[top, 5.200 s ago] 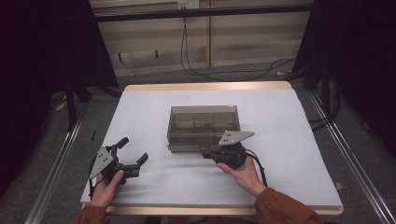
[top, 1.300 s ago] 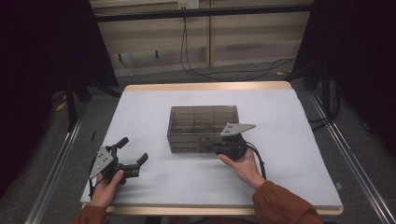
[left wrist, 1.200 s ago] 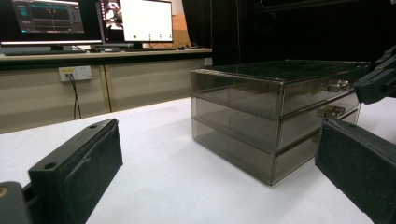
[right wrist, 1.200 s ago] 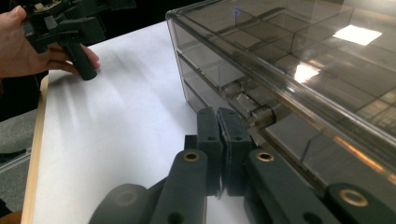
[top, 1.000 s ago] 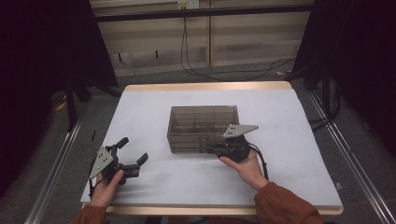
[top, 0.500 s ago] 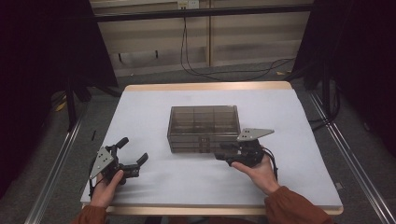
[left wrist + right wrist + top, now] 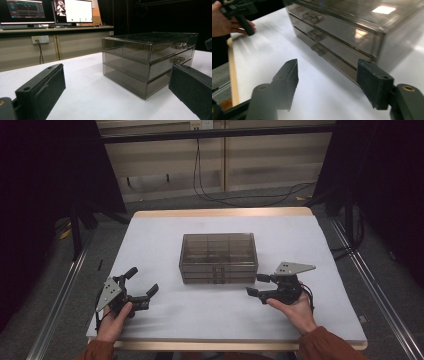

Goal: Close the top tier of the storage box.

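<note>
Jaws of your right gripper [image 7: 256,285] stand wide and empty, right of the drawer box [image 7: 218,257] at frame centre on the bench; aim low at one small handle [image 7: 308,16], left gripper [image 7: 141,285] also wide

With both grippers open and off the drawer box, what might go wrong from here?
1. The drawer box stands loose on the white table; a one-handed pull on a handle would likely drag the whole box, since the left gripper is far off and can't brace it.
2. The drawer handles are small and stacked close together; the right gripper, approaching at an angle, may pinch the wrong drawer.
</note>
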### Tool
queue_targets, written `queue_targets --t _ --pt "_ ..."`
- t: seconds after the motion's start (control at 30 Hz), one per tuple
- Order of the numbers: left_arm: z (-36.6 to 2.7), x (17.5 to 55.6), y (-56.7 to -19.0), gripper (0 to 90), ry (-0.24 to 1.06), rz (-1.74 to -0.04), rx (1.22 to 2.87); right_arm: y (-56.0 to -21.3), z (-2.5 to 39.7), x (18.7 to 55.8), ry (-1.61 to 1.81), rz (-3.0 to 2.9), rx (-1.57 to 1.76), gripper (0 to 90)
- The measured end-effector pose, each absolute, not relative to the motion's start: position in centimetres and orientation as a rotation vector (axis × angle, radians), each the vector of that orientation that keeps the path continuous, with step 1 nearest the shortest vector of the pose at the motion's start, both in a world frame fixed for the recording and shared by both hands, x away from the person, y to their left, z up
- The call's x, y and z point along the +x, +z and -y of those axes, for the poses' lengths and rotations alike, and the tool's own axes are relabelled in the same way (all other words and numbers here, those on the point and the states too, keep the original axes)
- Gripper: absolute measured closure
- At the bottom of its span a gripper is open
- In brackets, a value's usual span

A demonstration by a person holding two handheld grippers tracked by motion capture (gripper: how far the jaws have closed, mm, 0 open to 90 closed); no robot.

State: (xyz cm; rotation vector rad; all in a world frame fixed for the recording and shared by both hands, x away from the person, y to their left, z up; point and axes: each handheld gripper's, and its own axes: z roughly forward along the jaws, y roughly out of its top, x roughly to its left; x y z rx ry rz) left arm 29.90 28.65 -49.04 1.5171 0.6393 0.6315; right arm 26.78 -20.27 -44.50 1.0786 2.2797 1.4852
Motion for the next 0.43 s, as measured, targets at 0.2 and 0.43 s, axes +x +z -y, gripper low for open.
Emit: queue_targets --t 0.2,0.43 --pt "-28.6 29.9 -49.0 0.7 0.626 -0.643 1.517 -44.9 22.8 26.3 1.469 -2.207 1.158 27.9" --pt "-28.7 29.9 -49.0 0.7 0.629 -0.643 1.525 -45.7 24.8 25.9 1.411 -2.187 1.238 22.2"
